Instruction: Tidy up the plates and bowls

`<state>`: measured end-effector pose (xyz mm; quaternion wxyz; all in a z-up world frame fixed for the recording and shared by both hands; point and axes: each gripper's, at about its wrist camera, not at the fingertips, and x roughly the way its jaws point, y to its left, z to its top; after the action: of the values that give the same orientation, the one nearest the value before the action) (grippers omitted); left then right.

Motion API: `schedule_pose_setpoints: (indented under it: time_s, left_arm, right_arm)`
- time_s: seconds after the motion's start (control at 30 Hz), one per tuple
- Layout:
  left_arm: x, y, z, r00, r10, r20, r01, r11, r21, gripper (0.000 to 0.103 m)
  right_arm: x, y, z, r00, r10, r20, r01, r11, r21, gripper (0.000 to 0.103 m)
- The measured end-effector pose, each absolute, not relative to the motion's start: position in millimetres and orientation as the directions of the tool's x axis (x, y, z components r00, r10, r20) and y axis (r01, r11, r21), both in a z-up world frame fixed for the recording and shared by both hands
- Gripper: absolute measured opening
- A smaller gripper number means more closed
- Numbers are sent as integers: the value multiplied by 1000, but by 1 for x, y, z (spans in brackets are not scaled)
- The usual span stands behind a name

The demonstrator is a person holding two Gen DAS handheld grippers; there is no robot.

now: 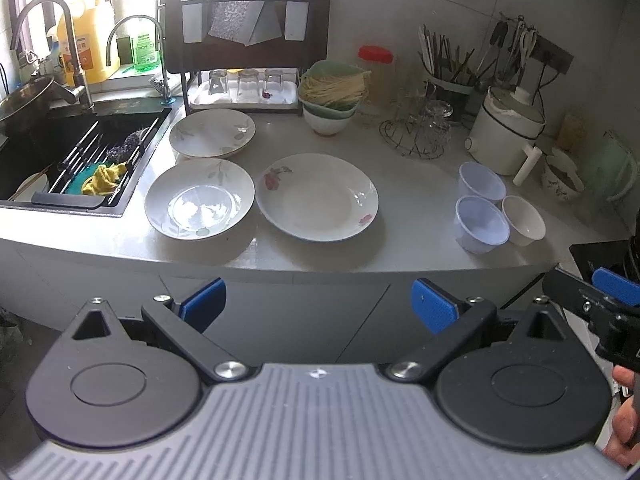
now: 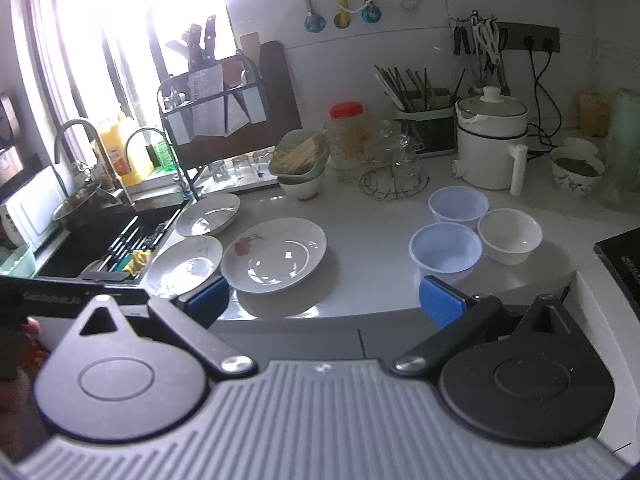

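The counter (image 1: 420, 216) carries all the dishes, and nothing is stacked yet. The largest is the flower plate (image 1: 317, 197) in the middle, lying flat; the leaf plate (image 1: 199, 198) is just beside it on the left, near the sink (image 1: 60, 152), and a third plate (image 1: 212, 133) lies behind that one. Well apart on the right stand two blue bowls (image 1: 482, 224) and one white bowl (image 1: 523, 220), close together. The left gripper (image 1: 318, 304) and the right gripper (image 2: 324, 300) both hang before the counter edge with jaws spread wide, holding nothing. I think the danger is the thin, smooth plate rims: a shallow pinch may slip, and the leaf plate could slide towards the sink. The light bowls may tip if pushed.
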<state>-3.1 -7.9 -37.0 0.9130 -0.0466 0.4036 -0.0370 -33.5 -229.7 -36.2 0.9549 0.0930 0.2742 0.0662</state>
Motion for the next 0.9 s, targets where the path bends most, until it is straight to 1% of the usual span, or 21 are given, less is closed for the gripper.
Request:
schedule_pose_setpoints:
  time_s: [0.17, 0.57, 0.8, 0.9]
  left_arm:
    - [9, 5, -44, 663, -121, -739, 30, 990, -135, 101]
    - [65, 47, -44, 634, -138, -761, 74, 990, -118, 101]
    - [97, 77, -41, 621, -124, -774, 86, 992, -90, 101]
    - [108, 96, -35, 635, -102, -766, 55, 995, -87, 101]
  right_arm:
    - [-25, -221, -41, 837, 170, -520, -66, 975, 212, 103]
    - [11, -184, -48, 813, 171, -556, -28, 966, 257, 103]
    - [44, -161, -52, 796, 190, -575, -15, 955, 296, 103]
    - [59, -151, -53, 792, 200, -577, -22, 954, 300, 103]
